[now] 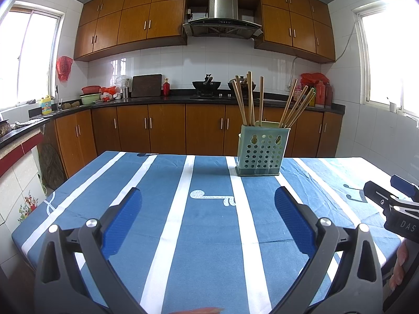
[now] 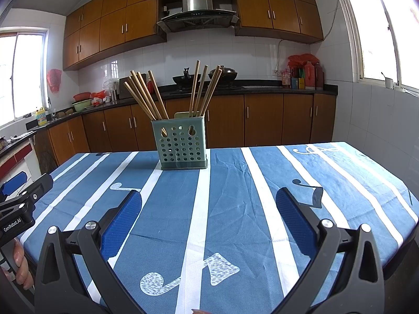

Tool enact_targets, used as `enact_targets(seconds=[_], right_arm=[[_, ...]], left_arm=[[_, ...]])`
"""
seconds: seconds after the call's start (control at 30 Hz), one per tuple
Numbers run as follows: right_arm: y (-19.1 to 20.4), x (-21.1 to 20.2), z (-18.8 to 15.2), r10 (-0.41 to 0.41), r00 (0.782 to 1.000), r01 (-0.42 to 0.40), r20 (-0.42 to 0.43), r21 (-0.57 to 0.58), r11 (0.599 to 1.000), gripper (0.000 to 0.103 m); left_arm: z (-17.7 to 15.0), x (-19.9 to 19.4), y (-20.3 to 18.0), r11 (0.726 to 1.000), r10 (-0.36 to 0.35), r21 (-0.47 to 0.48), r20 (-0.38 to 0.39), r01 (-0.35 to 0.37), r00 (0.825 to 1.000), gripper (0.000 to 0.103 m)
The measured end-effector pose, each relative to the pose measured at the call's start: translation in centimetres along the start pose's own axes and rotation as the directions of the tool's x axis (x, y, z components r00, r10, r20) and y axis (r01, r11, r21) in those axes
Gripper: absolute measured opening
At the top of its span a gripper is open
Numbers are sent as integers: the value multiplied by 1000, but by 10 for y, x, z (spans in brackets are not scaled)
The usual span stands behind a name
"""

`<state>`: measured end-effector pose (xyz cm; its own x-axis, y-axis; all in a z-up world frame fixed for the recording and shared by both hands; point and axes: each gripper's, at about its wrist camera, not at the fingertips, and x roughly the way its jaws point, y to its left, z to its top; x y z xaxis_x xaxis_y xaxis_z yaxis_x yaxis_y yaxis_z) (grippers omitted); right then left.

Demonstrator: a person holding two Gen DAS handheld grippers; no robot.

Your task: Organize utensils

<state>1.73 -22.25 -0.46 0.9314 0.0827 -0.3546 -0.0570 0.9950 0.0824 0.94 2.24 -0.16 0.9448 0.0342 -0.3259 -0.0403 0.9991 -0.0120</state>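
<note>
A pale green perforated utensil holder (image 1: 262,151) stands upright on the far part of the table, with several wooden chopsticks (image 1: 250,99) standing in it, fanned left and right. It also shows in the right wrist view (image 2: 182,145) with its chopsticks (image 2: 146,95). My left gripper (image 1: 208,201) is open and empty, low over the near table, well short of the holder. My right gripper (image 2: 208,202) is open and empty, also short of the holder. The right gripper's side shows at the right edge of the left wrist view (image 1: 392,204); the left gripper's side shows at the left edge of the right wrist view (image 2: 23,196).
The table wears a blue cloth with white stripes (image 1: 209,235) (image 2: 235,196). Behind it run brown kitchen cabinets, a dark counter (image 1: 183,98) with woks, bowls and bottles, and a range hood. Windows stand at both sides.
</note>
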Motion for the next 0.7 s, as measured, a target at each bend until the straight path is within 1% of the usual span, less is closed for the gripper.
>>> enact_targets(seconds=[0.5,0.7], right_arm=[[1,0,0,2,1000,-2,-4,1,1000,101],[3,0,-5,3,1000,-3,-8,0,1000,101]], left_arm=[[-1,1,0,1000,-3,1,-3,3,1000,99],[-2,2,0,1000,-4,-2,-7,4,1000,99]])
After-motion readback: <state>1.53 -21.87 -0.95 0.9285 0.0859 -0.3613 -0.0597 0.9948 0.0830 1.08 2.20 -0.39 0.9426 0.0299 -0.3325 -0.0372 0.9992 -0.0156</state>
